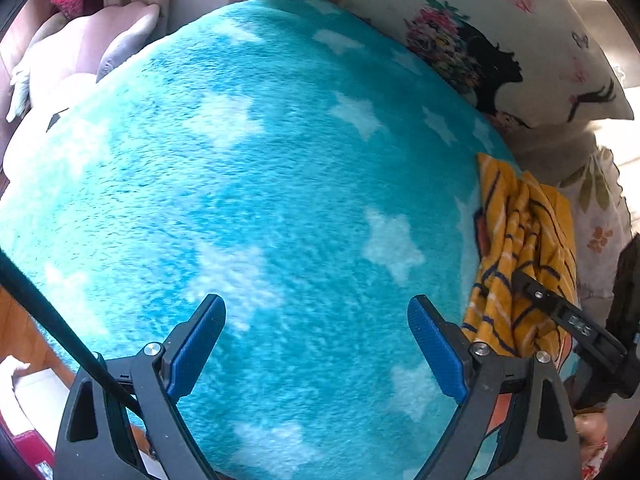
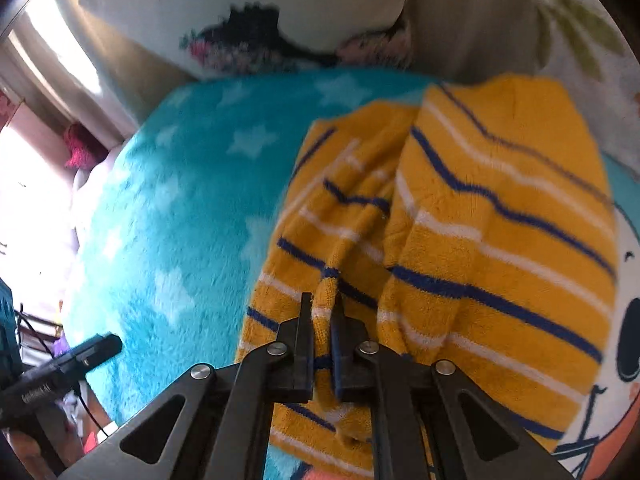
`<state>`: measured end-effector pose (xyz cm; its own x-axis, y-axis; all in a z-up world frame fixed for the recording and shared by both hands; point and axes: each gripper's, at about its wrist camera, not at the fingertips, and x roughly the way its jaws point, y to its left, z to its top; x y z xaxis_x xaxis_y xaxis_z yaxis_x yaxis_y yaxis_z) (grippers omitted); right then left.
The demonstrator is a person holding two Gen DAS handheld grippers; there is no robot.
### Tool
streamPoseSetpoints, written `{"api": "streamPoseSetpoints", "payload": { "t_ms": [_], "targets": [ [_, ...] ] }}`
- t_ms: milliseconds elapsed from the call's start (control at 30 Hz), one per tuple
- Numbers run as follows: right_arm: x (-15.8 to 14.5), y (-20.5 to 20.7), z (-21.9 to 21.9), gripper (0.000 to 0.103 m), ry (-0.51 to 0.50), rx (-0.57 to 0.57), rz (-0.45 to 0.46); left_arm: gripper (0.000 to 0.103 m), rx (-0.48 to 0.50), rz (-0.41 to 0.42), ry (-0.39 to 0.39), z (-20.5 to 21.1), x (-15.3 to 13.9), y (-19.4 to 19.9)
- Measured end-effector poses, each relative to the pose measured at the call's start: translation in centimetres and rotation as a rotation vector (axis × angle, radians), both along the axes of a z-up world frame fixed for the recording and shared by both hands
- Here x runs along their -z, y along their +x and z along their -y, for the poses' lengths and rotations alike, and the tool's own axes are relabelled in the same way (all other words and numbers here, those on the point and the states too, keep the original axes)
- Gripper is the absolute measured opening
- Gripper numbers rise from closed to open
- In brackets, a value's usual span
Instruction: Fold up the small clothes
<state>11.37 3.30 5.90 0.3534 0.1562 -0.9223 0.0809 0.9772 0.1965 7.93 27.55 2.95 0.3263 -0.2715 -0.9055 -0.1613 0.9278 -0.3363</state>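
A small yellow garment with navy and white stripes lies crumpled on a turquoise star-patterned blanket. My right gripper is shut on a fold of the garment at its near edge. In the left wrist view the garment lies at the right edge of the blanket, with the right gripper on it. My left gripper is open and empty over bare blanket, left of the garment.
A white pillow with a face print lies beyond the blanket. A floral sheet is at the right. Pink cushions are at the far left. A cartoon print shows under the garment's right side.
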Motion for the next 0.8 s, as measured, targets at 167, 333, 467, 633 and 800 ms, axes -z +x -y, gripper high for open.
{"api": "streamPoseSetpoints", "payload": {
  "t_ms": [167, 333, 467, 633, 800],
  "targets": [
    [-3.8, -1.8, 2.0, 0.060, 0.161, -0.045, 0.053, 0.092, 0.030, 0.024, -0.018, 0.5, -0.6, 0.5],
    [-6.9, -5.3, 5.4, 0.065, 0.141, 0.040, 0.111, 0.092, 0.203, 0.094, -0.079, 5.7, -2.6, 1.9],
    [-6.6, -7.4, 9.1, 0.065, 0.148, 0.180, 0.102, 0.092, 0.373, 0.124, -0.158, 11.4, -4.0, 2.8],
    [-6.3, -10.1, 11.9, 0.065, 0.141, 0.293, 0.103, 0.092, 0.544, 0.165, -0.195, 18.8, -4.6, 3.8],
    [-6.9, -12.5, 13.5, 0.065, 0.097, 0.363, 0.117, 0.016, 0.624, 0.119, -0.117, 23.0, -2.3, 5.7]
  ]
}}
